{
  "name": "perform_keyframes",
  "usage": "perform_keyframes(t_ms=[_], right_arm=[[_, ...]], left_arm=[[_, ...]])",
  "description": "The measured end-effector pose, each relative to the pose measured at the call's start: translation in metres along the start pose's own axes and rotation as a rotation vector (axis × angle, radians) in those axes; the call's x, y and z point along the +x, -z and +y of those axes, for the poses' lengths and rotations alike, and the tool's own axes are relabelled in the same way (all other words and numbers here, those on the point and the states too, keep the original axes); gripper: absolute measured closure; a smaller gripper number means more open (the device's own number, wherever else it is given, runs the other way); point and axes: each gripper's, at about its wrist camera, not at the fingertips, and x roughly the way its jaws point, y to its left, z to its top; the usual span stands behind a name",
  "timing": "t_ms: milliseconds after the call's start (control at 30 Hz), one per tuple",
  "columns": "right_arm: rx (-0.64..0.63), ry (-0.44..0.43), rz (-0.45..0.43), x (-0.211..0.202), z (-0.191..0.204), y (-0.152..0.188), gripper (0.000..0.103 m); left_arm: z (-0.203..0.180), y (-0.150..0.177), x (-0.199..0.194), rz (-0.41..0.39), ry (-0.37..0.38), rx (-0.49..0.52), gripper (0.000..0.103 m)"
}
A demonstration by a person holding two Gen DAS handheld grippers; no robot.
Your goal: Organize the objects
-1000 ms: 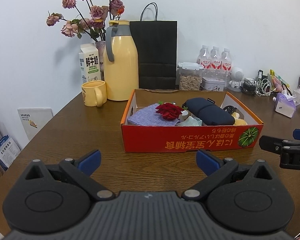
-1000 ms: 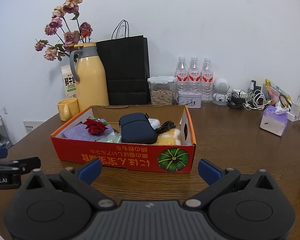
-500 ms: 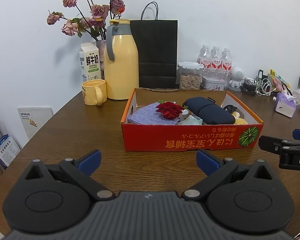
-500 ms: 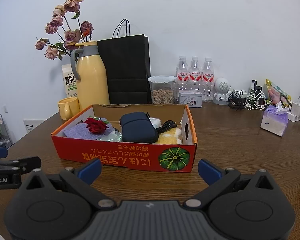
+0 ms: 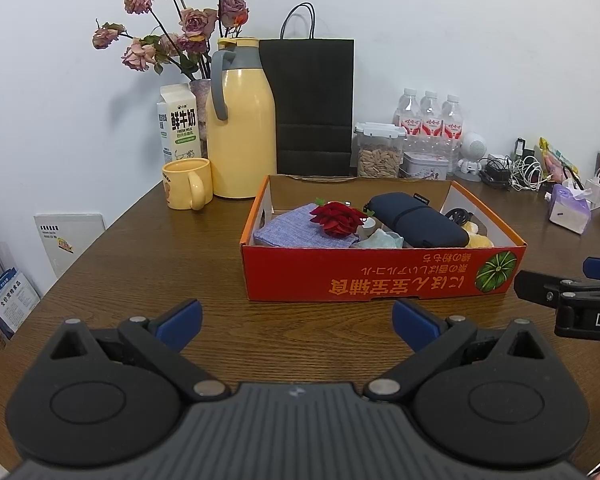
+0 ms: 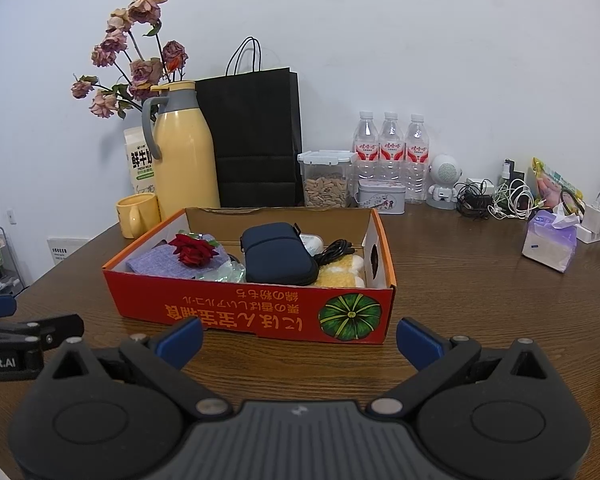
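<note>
Clearly both the left gripper (image 5: 296,322) and the right gripper (image 6: 300,338) were spread wide and empty, just before the red box (image 6: 260,312) on the table (image 6: 480,280), which held a navy pouch (image 6: 278,254).

A plain white wall (image 5: 460,20) backs the brown wooden table (image 5: 160,264).

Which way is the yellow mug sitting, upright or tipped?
Upright: the yellow mug stands on the table, its open mouth facing up.
</note>
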Motion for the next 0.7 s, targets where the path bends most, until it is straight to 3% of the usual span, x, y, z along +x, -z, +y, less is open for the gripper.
perform_keyframes(t_ms=[700], right_arm=[[-0.002, 0.000, 0.002, -0.0004, 0.0019, 0.0012, 0.000]], left_arm=[[0.0006, 0.0011, 0.0006, 0.011, 0.001, -0.002, 0.000]])
